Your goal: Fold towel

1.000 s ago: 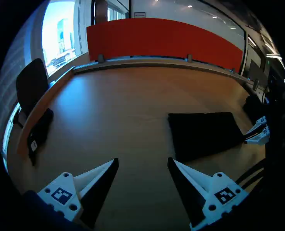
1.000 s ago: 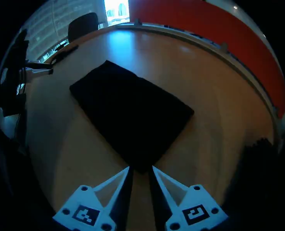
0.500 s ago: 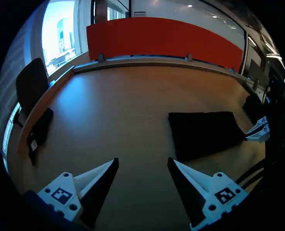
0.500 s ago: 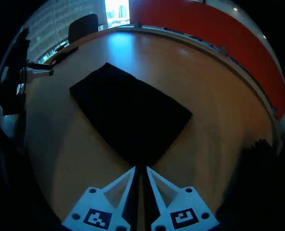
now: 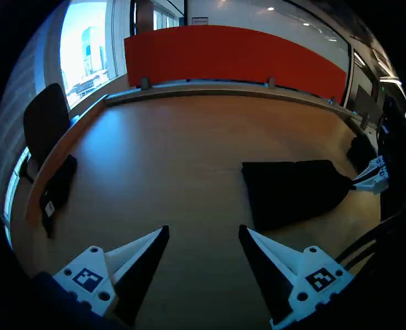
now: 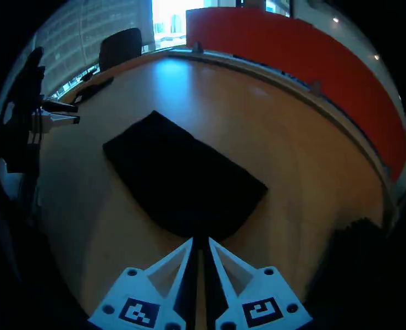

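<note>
Wooden worktop (image 5: 175, 154) carries a black towel (image 6: 181, 176); right tongs (image 6: 201, 242) pinch its near corner; left tongs (image 5: 203, 229) spread apart.

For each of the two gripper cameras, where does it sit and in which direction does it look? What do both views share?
Left gripper view: rides on the left gripper, low over the wooden table, facing the red partition; its own open fingers show, the towel lies to the right.
Right gripper view: rides on the right gripper, looking down along the towel; its own fingers pinch the near corner.
Shared: towel, table, partition, and each shows the other gripper near its edge.
</note>
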